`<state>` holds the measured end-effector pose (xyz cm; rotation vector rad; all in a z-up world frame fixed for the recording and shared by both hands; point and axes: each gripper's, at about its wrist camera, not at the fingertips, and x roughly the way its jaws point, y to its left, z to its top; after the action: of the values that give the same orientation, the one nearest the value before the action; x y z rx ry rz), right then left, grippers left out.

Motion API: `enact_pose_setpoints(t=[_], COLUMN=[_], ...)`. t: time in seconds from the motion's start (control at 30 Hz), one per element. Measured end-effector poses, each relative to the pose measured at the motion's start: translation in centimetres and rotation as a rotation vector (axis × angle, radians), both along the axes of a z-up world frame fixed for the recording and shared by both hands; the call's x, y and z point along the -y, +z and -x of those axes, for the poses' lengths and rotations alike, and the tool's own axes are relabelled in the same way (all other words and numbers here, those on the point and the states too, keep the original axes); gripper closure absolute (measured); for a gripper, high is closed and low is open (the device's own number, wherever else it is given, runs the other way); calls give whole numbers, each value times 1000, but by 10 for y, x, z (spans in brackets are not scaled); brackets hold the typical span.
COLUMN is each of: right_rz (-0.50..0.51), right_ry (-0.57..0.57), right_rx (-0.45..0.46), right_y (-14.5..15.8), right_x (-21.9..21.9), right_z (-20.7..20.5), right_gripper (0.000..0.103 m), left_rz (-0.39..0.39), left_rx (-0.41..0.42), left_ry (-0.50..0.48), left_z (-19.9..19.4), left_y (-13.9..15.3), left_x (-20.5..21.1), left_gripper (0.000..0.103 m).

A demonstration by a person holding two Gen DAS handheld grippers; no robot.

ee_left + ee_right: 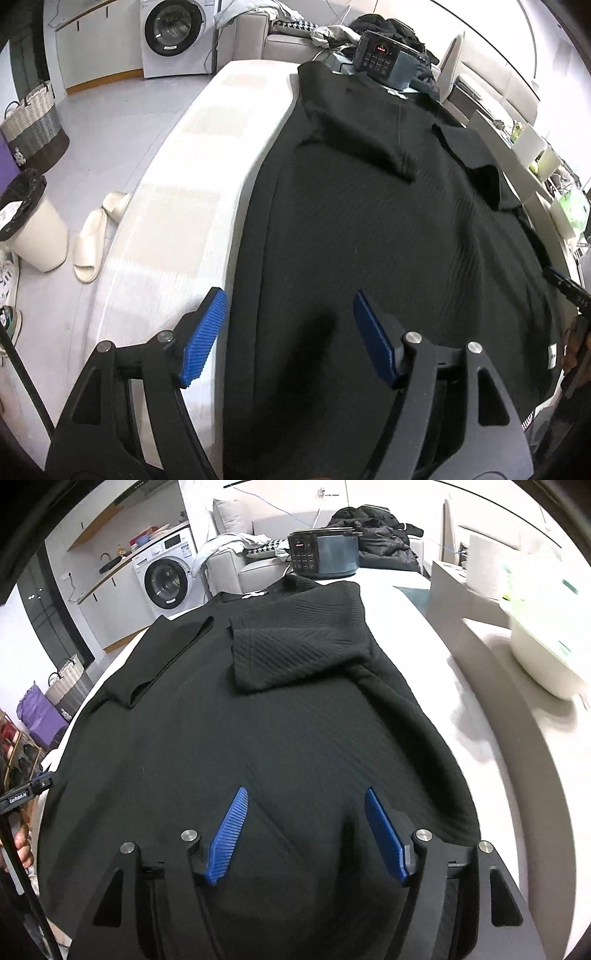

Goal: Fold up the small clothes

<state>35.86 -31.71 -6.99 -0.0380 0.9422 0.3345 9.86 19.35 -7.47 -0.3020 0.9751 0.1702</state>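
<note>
Right now both grippers hover over a black T-shirt (369,240) that lies flat on the white table (177,221), both sleeves folded inward onto the body. Left gripper (290,332) has its blue pads spread wide w/ nothing between them; its left pad sits over the shirt's left edge, just where fabric meets tabletop. Right gripper (304,830) is likewise spread and empty, above the lower middle of the shirt, a diagonal crease running between its pads.

Prob reason for the layout: sleeves tucked in make the shirt a narrow strip, ready for a lengthwise fold, hem end up toward the collar. Both sets of pads standing apart and clear of the cloth suggests a release or a re-aim, not a grip. Next grab likely wants the hem end nearest the cameras, one gripper per side; can't see the hem itself, it's under the gripper bodies.

Containers: a woven laundry basket (33,125) on the floor by the table, contents hidden. A pale bin (29,225) w/ a black liner, contents unclear. A dark multicooker (323,555) at the far end of the table, lid on. Front-load washing machine (177,37) beyond, door closed
</note>
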Motion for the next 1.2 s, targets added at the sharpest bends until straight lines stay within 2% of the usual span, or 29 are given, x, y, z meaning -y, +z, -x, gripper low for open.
enact_pose_setpoints(t=[0.13,0.3,0.4,0.43,0.5,0.73,0.8,0.83,0.9,0.93,1.03,1.07,1.1,1.13,1.17,1.2], right_rz=[-6,-15,-64,-86,-98,-70,-58,-54,-48,-45,-43,-42,-40,-40,-40,-40], right_ry=[-28,-103,-136,-145,-156,-175,-186,-192,-194,-191,-183,-180,-179,-177,-175,-174], right_rx=[9,5,-1,-4,1,17,12,6,4,8,10,9,8,8,8,7], right_y=[1,-4,-5,-4,-2,-2,-5,-6,-8,-8,-8,-8,-8,-8,-9,-9], right_x=[19,50,67,72,78,89,91,93,94,93,92,90,89,89,89,89], right_z=[19,44,56,58,63,71,72,72,74,75,75,74,74,74,75,75], right_gripper=[32,32,32,32,32,32,32,32,32,32,32,32,32,32,32,32], left_rz=[-37,-67,-93,-100,-104,13,27,46,39,38,-22,-56,-98,-129,-107,-91], left_rx=[3,21,39,45,63,31,27,18,8,2,4,7,11,25,39,42], left_ry=[27,30,-5,-13,-17,12,2,-7,-23,-43,-75,-76,-76,-81,-93,-92], left_z=[17,37,46,49,54,64,65,65,65,65,65,65,64,64,64,65], left_y=[-3,-2,1,1,3,-1,-1,0,0,0,-1,-2,-3,-3,-3,-3], left_x=[0,3,12,15,18,7,7,7,9,11,21,25,28,31,31,30], left_gripper=[33,18,11,2,1,2,11,22,28,35,44,55,61,74,85,89])
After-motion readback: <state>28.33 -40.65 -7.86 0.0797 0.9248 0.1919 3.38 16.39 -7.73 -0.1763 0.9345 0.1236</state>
